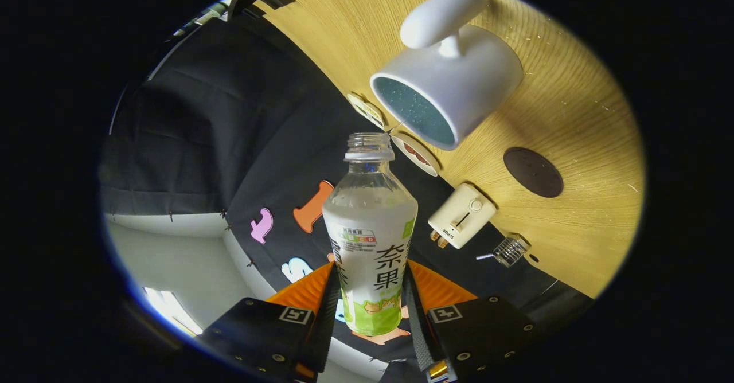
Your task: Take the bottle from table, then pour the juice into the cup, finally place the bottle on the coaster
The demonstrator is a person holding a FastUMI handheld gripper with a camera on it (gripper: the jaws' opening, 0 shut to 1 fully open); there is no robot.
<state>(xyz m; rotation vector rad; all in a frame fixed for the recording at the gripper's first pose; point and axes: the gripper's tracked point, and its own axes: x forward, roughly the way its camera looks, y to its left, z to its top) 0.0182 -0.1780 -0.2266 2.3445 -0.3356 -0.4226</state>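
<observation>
The tongs [370, 308] are clamped on the bottle [371, 239], one finger pressing each side of its lower body, so the bottle stands out straight ahead between them. Its cap is off and the clear threaded neck is open. The label carries large dark characters down its side (two of them read 奈果), a small panel of fine print above them that is too small to make out, and a green band with a cartoon animal at the base. The contents look pale and cloudy.

The whole scene is rolled over in the gripper view, so the wooden surface [573, 85] runs along one side rather than underneath. On it stands the white cup [453, 82], with a thick rounded handle and a speckled blue-green inside; its open mouth faces the bottle's neck, and the neck sits near the cup's rim without touching it. A thin thread of liquid seems to run from the bottle's mouth toward the rim.

Beyond the cup lies the dark round coaster [533, 172], bare, with open wood all around it. A small cream toaster [461, 215] sits at the surface's edge near the coaster, with a brand word on its side that looks like SUPOR. Just beside it is a small wire rack [509, 250], also at the edge. Two round printed discs [416, 153] lie along the same edge, close to the cup's rim.
</observation>
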